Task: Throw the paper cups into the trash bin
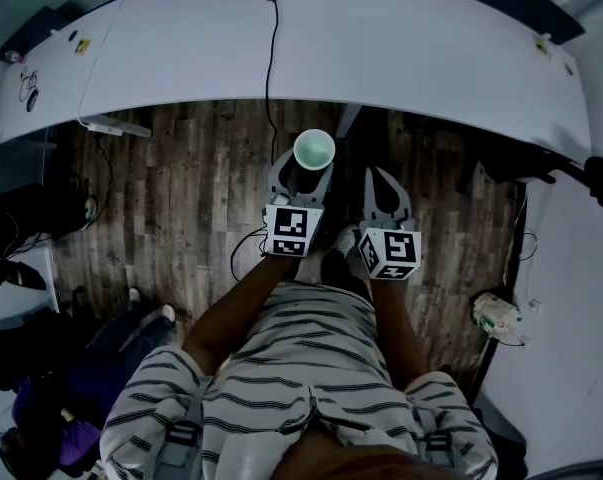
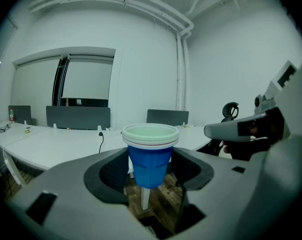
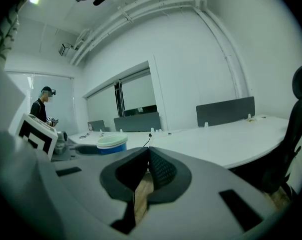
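Observation:
A stack of blue paper cups [image 2: 149,156] with pale green insides stands upright between the jaws of my left gripper [image 2: 149,171], which is shut on it. From the head view the cups [image 1: 314,150] show as a round green rim above the left gripper [image 1: 303,173], held over the wooden floor. My right gripper [image 1: 385,196] hangs just to the right of it, jaws closed together with nothing between them. In the right gripper view [image 3: 146,170] the cups [image 3: 111,145] appear to the left, beyond the closed jaws. No trash bin is in view.
A long curved white table [image 1: 401,58] runs ahead, with a black cable [image 1: 273,48] trailing down from it. Bags and clothes [image 1: 51,368] lie on the floor at the left; a small white device [image 1: 496,316] sits at the right. A person [image 3: 40,109] stands far off.

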A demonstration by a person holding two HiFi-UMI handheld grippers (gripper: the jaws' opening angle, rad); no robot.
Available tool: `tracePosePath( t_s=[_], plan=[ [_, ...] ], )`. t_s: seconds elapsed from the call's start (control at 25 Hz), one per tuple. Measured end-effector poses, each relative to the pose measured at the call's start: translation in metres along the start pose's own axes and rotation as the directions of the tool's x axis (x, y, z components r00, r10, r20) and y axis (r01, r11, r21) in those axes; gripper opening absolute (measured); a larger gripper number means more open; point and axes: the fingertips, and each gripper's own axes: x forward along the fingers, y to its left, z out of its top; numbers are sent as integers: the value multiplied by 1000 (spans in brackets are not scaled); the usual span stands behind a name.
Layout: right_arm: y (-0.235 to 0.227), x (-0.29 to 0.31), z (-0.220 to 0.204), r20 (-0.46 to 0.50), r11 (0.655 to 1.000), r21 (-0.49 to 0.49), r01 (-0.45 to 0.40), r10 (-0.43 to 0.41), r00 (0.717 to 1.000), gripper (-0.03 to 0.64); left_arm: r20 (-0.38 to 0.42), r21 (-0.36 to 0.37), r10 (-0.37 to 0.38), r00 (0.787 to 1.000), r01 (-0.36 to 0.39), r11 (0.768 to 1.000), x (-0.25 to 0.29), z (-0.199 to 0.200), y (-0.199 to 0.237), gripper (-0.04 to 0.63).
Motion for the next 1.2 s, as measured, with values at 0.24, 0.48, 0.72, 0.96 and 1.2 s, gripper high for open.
tracePosePath(
  t_s=[0.24, 0.48, 0.72, 0.96, 1.2],
  plan=[
    [2, 0, -25, -51, 1000, 9, 2, -2, 999, 17, -57, -23, -8, 998, 6, 1000, -4, -30, -5, 282],
    [5, 3, -52, -105, 1000, 13, -17, 19, 994, 17, -106, -17, -31, 994, 29, 999, -1, -58, -12, 282],
    [4, 5, -79, -154, 1000, 19, -16, 19, 988, 17, -162, -22, -43, 986, 40, 999, 3, -89, -14, 284],
    [-5, 9, -104, -190, 1000, 28, -4, 9, 982, 17, -203, -16, -54, 978, 51, 999, 10, -117, -16, 284],
    [-14, 12, -131, -229, 999, 45, 9, 1, 973, 17, -259, 0, -65, 964, 67, 998, 19, -150, -21, 284]
  ],
)
